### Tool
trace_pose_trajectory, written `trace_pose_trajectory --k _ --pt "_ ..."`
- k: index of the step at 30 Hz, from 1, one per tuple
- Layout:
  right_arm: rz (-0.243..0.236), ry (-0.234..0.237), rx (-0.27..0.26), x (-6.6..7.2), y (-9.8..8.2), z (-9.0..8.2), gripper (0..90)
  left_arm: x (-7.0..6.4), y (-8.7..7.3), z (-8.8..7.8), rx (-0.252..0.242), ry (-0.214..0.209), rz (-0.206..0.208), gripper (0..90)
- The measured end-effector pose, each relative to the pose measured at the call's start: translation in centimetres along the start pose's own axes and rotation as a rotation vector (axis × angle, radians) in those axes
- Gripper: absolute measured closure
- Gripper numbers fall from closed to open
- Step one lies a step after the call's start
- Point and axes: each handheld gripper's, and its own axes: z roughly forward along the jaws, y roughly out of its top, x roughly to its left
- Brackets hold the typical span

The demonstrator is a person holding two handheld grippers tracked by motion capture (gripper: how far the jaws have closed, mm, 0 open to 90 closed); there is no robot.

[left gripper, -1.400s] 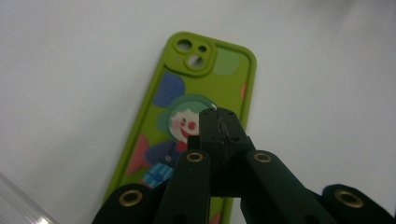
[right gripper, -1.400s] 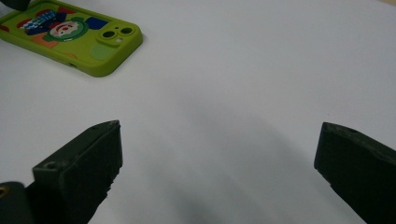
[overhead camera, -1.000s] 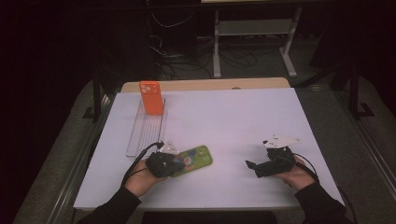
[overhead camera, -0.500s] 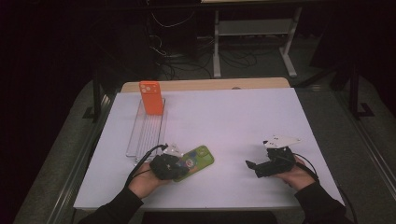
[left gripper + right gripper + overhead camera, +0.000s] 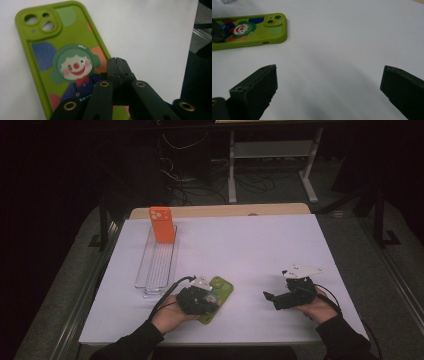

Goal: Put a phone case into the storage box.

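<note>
The white table (image 5: 240,250) fills the middle of the high view. A clear tray (image 5: 156,265) left of center holds an orange phone case (image 5: 162,224) upright. Lower down, the green clown case (image 5: 62,62) lies flat under the left gripper (image 5: 117,61), jaws pressed together, probably to push it. The right gripper (image 5: 328,82) waits wide open, holding nothing.

My black left gripper (image 5: 117,65) is over a green phone case (image 5: 62,62) with a red-nosed clown and blue, orange circles; another case (image 5: 162,225) is orange.
</note>
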Motion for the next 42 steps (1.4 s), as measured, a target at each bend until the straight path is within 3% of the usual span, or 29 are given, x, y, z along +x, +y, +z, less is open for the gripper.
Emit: trace_pose_trajectory --k 15,25,26,27,28,32,36,37,42 --pt "-0.004 0.002 -0.007 0.0 0.0 0.0 0.3 0.3 3.1 2.9 -0.035 -0.007 -0.017 90.0" --pt "0.002 0.004 -0.003 0.0 0.0 -0.1 0.2 0.2 3.6 2.9 -0.033 0.022 0.029 89.9" --pt "0.001 0.004 -0.005 -0.1 0.0 -0.1 0.3 0.3 3.5 2.5 -0.024 0.029 0.050 89.9" --pt "0.000 0.003 -0.005 -0.1 0.0 -0.1 0.3 0.2 3.4 2.2 -0.039 0.032 0.037 89.9" --pt "0.001 0.003 -0.004 -0.1 0.0 -0.1 0.3 0.3 3.2 1.7 -0.027 0.033 0.054 89.9" --pt "-0.002 0.000 -0.005 0.0 0.0 -0.1 0.3 0.5 1.9 -0.1 -0.046 0.062 0.033 89.9" --pt "-0.004 -0.002 -0.005 0.0 0.0 -0.1 0.2 1.0 0.2 -1.8 -0.018 0.089 0.029 89.9" --pt "-0.004 -0.004 -0.005 0.0 0.0 -0.1 0.3 0.9 -0.3 -1.9 -0.033 0.090 0.005 89.9" --pt "-0.010 -0.007 0.002 0.0 -0.1 0.0 0.3 1.1 -2.0 -2.6 0.008 0.097 0.000 89.9"
